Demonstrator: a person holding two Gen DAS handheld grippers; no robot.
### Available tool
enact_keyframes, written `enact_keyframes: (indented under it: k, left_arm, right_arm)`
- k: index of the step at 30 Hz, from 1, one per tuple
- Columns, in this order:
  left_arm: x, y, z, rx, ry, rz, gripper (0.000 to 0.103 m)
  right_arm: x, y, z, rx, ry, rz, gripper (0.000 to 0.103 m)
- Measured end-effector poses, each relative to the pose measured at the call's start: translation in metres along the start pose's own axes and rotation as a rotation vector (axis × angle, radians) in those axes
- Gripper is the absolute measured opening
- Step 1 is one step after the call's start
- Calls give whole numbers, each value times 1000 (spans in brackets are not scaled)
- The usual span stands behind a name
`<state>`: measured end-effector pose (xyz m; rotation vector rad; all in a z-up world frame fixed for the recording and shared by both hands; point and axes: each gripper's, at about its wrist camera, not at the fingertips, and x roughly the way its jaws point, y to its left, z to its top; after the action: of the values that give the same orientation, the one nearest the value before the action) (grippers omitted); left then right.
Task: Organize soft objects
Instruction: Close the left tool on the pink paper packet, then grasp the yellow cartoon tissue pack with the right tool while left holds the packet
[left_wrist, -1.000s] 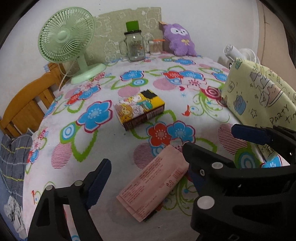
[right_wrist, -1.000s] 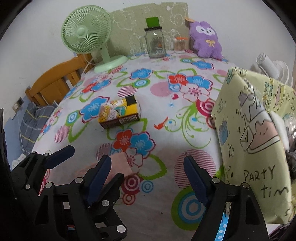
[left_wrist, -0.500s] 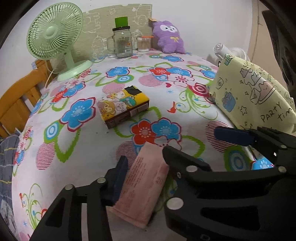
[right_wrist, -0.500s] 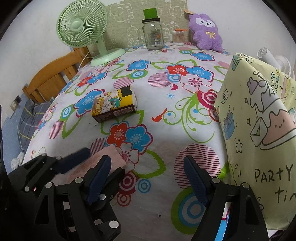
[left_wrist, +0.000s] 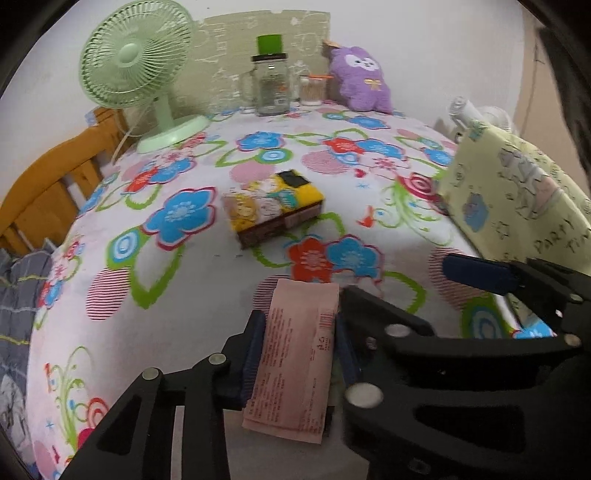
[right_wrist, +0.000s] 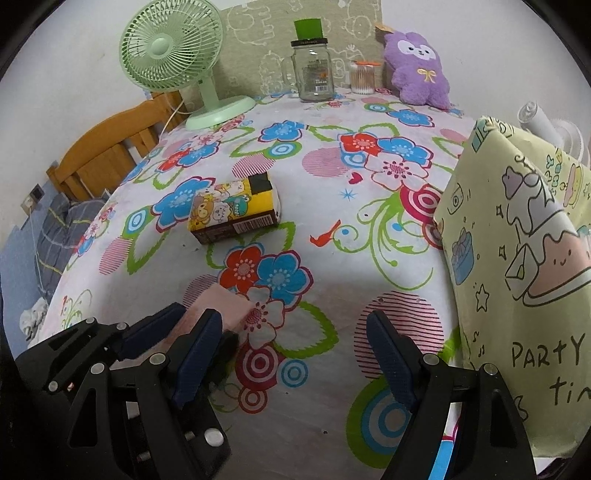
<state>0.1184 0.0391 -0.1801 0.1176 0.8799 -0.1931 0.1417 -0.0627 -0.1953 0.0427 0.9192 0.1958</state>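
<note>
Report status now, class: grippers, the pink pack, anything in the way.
Left gripper closing, pads on the pink pack. Right gripper open, empty. Yellow box ahead, apart from it.

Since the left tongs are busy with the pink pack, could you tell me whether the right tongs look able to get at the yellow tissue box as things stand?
Probably yes. The right tongs stand open and empty, and only bare tablecloth lies between them and the yellow box. The left tongs, closing on the pink pack, sit off to the side, clear of that path.

My left hand-held gripper (left_wrist: 299, 339) is closing on the pink packet (left_wrist: 295, 354), pads at both sides; beyond it a yellow cartoon pack (left_wrist: 273, 206) lies on the flowered table (left_wrist: 177, 295).
</note>
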Motion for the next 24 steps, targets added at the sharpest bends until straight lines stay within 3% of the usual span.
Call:
enact_keyframes:
  k: [12,24]
  left_arm:
    - [-2,28,15,-96,-18,58,38]
    - [7,54,35,-124,-33,131,38]
  right_arm:
    - [5,20,23,-29,-51,35,83]
    - [22,39,51,-63,-95,34,85]
